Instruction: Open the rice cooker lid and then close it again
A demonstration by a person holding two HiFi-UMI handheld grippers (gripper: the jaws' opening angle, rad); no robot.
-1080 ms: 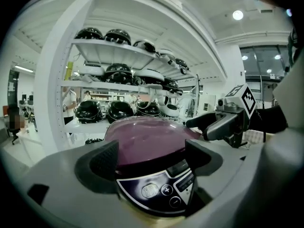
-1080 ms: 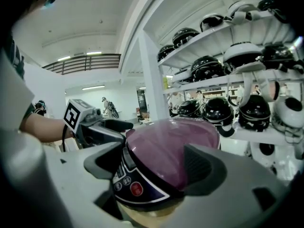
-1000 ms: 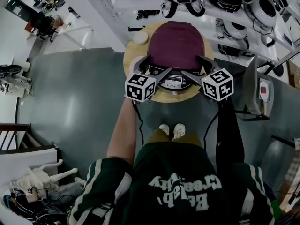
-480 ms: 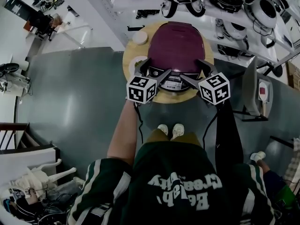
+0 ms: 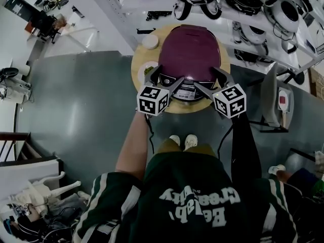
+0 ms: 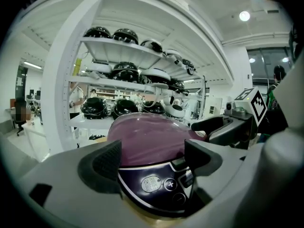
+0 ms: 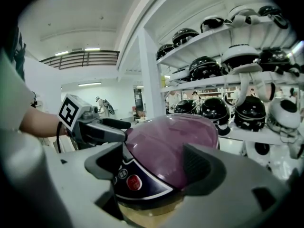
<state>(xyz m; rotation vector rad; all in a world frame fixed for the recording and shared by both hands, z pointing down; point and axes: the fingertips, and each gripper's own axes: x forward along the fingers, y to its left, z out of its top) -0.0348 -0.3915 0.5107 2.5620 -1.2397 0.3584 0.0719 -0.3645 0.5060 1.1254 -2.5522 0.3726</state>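
Shelves (image 6: 114, 45) are standing beyond the tongs | we are holding left gripper (image 6: 154, 160) wide open, right gripper (image 7: 152, 165) wide, just closing slightly | rice cooker (image 5: 190, 52) sitting between both jaws, ungripped

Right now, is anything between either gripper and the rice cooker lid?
Nothing visible. The left gripper, open, and the right gripper, jaws just closing slightly yet gripping nothing, sit at the closed lid's front edge.

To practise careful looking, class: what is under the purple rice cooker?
A round wooden tabletop shows around the rice cooker. The wood directly beneath it is covered.
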